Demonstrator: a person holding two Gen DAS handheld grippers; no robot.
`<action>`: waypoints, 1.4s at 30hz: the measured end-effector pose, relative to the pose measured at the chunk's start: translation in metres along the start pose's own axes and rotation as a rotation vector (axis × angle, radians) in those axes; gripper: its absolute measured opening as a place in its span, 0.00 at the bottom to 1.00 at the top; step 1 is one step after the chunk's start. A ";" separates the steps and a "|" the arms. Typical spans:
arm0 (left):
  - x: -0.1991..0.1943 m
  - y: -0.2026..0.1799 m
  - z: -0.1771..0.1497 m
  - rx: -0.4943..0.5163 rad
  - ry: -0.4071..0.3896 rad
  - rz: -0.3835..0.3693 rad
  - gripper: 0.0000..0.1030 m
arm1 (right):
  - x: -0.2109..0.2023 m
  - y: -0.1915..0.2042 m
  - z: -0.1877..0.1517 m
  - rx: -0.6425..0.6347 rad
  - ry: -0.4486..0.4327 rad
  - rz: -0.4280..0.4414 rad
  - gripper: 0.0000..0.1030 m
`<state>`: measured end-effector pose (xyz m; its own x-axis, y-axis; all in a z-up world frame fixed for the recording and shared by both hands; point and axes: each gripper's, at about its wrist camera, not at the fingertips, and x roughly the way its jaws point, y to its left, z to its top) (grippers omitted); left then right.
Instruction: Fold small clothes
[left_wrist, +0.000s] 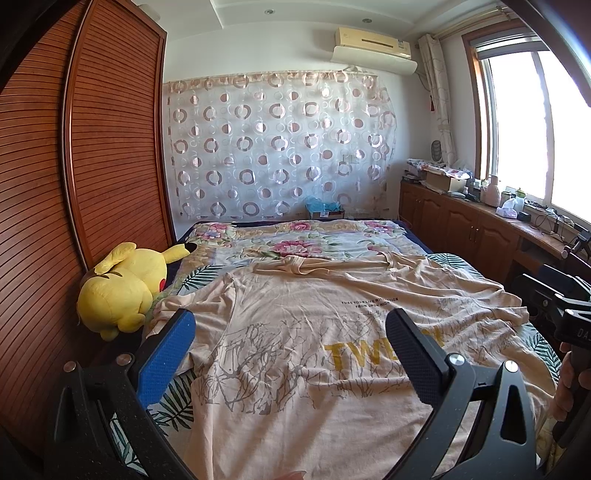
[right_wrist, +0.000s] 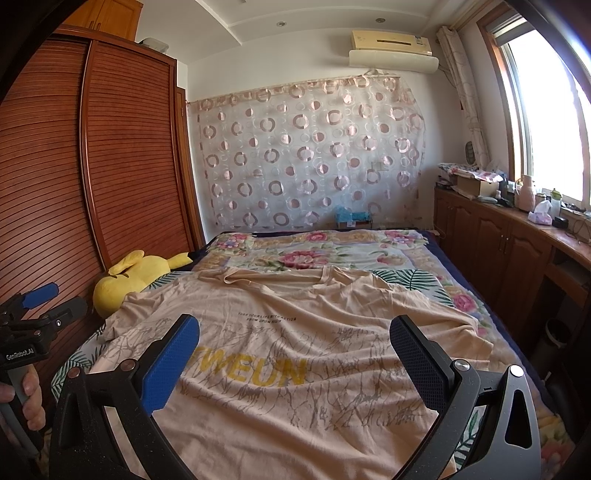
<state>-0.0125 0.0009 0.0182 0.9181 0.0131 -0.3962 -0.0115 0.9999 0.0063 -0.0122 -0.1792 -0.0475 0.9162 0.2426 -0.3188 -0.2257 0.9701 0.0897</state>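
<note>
On the bed (left_wrist: 376, 236), a beige T-shirt (left_wrist: 295, 354) lay spread print-up beside a yellow plush toy (left_wrist: 122, 288), with left claw (left_wrist: 291, 354) and right claw (right_wrist: 295, 362) above it, both wide open, empty.

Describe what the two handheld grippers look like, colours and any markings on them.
Both grippers, left and right, have black frames with triangular cut-outs and silver round bolts. On each, one finger carries a bright blue textured pad and the other a dark, dimpled one. White lettering reading "GenRobot.AI" marks the left gripper's body. No cables or sleeves show.
</note>
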 end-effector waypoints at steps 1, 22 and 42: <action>-0.002 0.000 0.001 -0.001 -0.001 0.000 1.00 | 0.000 0.000 0.000 0.000 0.000 0.000 1.00; 0.027 0.031 -0.021 0.010 0.091 0.051 1.00 | 0.041 0.009 -0.011 -0.038 0.101 0.078 1.00; 0.084 0.119 -0.057 0.050 0.268 0.151 1.00 | 0.083 0.029 -0.008 -0.141 0.208 0.197 1.00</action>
<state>0.0410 0.1206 -0.0664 0.7702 0.1679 -0.6153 -0.1140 0.9854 0.1261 0.0549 -0.1307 -0.0793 0.7666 0.4084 -0.4955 -0.4489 0.8926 0.0413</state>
